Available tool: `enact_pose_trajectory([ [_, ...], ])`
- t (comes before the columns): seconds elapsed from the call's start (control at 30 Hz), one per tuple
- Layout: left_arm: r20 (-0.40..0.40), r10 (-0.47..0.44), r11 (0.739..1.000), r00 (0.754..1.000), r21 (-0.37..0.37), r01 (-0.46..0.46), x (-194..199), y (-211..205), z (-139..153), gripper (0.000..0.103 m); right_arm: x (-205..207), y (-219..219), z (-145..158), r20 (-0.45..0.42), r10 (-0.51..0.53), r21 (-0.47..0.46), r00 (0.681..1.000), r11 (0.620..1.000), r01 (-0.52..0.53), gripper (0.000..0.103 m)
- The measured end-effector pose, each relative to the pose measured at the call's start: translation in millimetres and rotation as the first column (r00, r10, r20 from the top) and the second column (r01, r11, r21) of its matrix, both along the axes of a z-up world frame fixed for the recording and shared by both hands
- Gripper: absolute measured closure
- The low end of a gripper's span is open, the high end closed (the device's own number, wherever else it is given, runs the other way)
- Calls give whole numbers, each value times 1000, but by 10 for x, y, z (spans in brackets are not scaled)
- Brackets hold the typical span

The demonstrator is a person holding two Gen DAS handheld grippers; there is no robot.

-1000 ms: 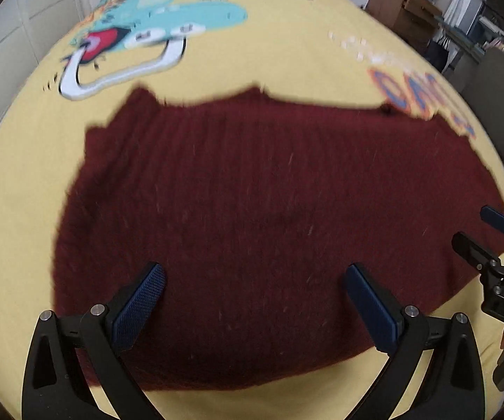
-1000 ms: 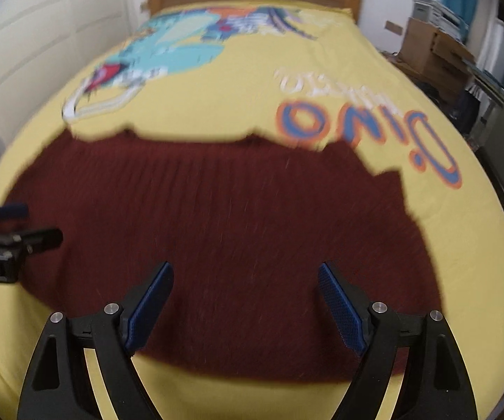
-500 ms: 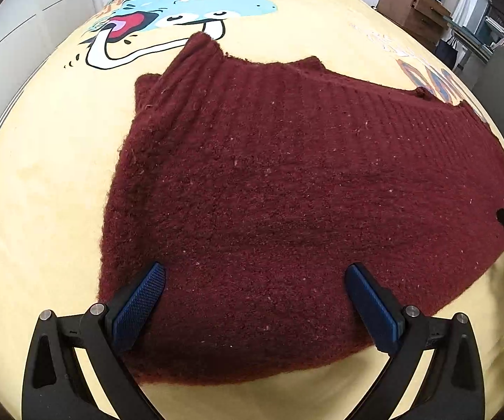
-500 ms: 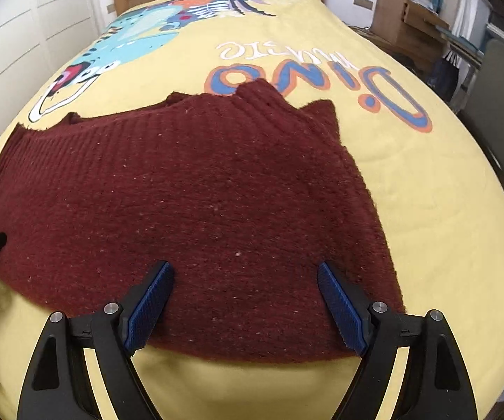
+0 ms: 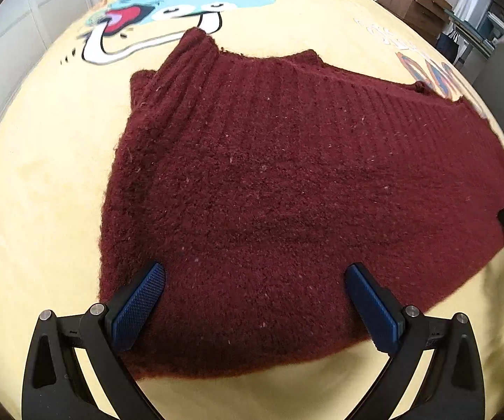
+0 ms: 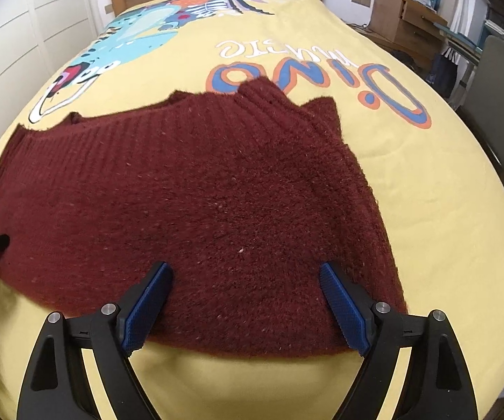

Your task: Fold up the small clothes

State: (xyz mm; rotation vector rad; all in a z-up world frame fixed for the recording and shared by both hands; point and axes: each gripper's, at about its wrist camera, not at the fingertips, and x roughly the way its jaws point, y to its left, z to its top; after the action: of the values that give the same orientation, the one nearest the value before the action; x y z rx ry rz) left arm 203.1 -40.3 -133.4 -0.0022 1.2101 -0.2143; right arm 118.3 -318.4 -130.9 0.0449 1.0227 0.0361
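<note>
Over sweater (image 5: 286, 189) hem, gaping hand-held grippers

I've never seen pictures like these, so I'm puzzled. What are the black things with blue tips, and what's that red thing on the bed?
Those are two hand-held grippers, tools a person holds, one per hand. Each carries a camera looking out between its two fingers. One picture comes from the left hand-held gripper, the other from the right hand-held gripper. Both are open and hold nothing. The red thing is a dark red knitted sweater, spread out flat on a yellow bedspread printed with a cartoon dinosaur. The grippers hang near its closest edge.
</note>
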Motion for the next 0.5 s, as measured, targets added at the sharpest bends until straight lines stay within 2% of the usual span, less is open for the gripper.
enact_pose_trajectory([
  [0.1, -34, 19, 996, 999, -89, -22, 10, 140, 156, 1, -100, 39, 122, 3, 12, 16, 1000, 1000, -12, 15],
  [0.23, -50, 80, 982, 996, -170, -88, 37, 442, 293, 1, -305, 52, 224, 2, 15, 21, 1000, 1000, -15, 15],
  [0.27, -49, 104, 979, 993, -171, -110, 46, 519, 309, 1, -349, 46, 230, 0, 13, 30, 1000, 999, -13, 15],
  [0.33, -60, 160, 978, 985, -125, -166, 81, 675, 299, 1, -454, 25, 223, -9, 9, 43, 1000, 999, -9, 15],
  [0.5, -139, 201, 958, 970, -181, -224, 110, 901, 76, 1, -637, -30, 142, -40, -4, 41, 999, 999, 6, 15],
])
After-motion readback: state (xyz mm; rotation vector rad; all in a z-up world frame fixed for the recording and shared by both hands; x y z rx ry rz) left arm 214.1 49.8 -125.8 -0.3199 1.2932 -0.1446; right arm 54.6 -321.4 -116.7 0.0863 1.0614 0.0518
